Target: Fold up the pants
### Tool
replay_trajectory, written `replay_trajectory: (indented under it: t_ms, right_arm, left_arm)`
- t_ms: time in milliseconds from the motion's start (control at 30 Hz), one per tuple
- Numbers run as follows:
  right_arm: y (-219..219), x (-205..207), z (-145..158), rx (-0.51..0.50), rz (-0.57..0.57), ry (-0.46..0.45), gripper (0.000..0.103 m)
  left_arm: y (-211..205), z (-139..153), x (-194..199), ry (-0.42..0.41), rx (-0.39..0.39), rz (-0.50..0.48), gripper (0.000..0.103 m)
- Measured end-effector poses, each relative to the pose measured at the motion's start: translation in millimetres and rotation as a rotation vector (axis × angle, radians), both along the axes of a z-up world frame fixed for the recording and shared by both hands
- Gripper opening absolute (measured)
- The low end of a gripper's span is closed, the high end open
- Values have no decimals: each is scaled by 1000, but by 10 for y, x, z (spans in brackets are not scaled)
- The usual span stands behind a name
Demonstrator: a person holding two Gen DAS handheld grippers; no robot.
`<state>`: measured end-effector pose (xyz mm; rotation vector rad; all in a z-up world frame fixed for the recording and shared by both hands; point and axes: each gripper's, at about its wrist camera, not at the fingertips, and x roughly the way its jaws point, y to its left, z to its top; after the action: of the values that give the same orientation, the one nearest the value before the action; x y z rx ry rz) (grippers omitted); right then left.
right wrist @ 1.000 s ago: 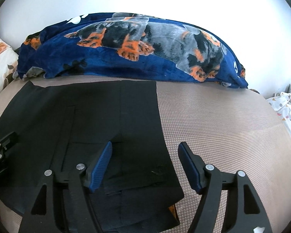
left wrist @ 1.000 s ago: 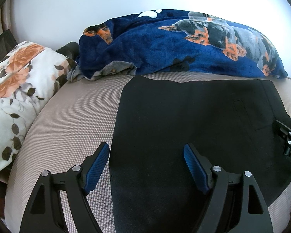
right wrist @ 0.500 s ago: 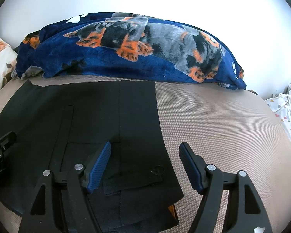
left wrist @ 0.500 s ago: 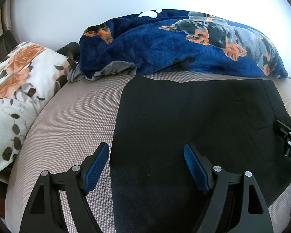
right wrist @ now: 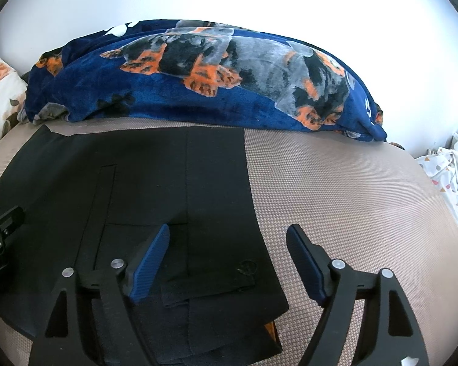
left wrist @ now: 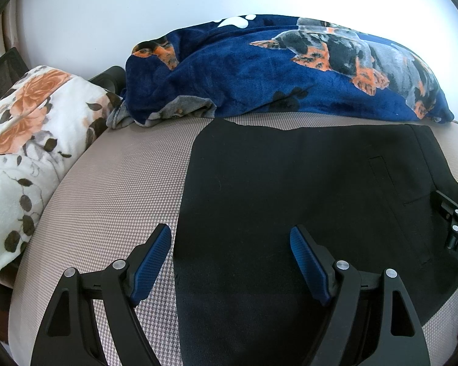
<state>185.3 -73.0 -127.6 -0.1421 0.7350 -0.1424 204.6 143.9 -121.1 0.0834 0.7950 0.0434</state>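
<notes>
Both my grippers, left gripper (left wrist: 230, 245) and right gripper (right wrist: 227, 244) (just widening), gape empty over pants (left wrist: 290, 198); shallow bite risks grabbing one layer.

Both fisheye views are bright and sharp at the centre. The white wall (left wrist: 107, 30) glares toward two o'clock, nearly blown out. Straight lines bow hard at the rim, and a dark vignette rings each picture. The black pants (right wrist: 168, 183) swallow detail; soft shadows fall beneath the pads (left wrist: 151, 262).
</notes>
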Motion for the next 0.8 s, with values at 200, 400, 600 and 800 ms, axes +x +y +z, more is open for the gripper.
replay_trajectory:
  t_ms: [200,400,600,800]
  right_arm:
    - [-12,1,6,-2,0,0,76]
    - [-12,0,5,-2,0,0,77]
    - [-10,-1,4,-3,0,-1,77]
    - [-7,-2,3,-2,0,-1,77]
  left_arm:
    - [6,0,-2,1,0,0,81]
    - [-3,-1,0,1,1,0,81]
    - [-3,-2,1,2,1,1,81]
    - [-1,-4,-1,2,2,1,81]
